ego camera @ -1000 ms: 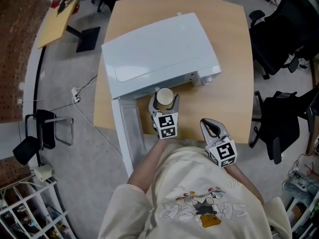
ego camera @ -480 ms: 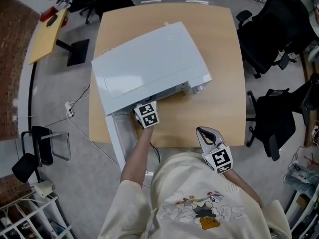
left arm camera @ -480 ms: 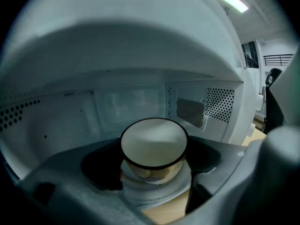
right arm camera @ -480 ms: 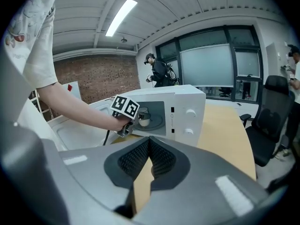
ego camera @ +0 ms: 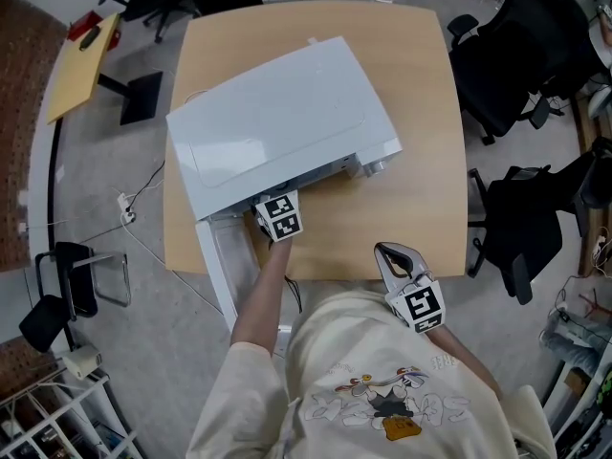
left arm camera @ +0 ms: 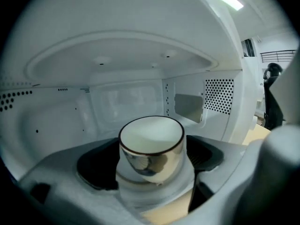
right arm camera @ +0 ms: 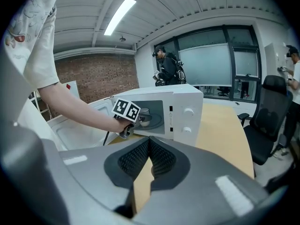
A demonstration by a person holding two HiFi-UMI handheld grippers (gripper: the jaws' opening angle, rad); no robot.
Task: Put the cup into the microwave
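Two grippers noted. Left gripper reaches into the microwave, jaws opening around the cup, which I judge set down inside. Right gripper is pinched together, empty, idling over the table's near edge.

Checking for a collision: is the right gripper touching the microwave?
Apart. Head view shows bare table between the right gripper and the microwave.

A pale wooden table stands on a grey floor, with black office chairs along one side. Beyond it are a red brick wall and tall dark-framed windows — a strip light glows on the ribbed white ceiling.
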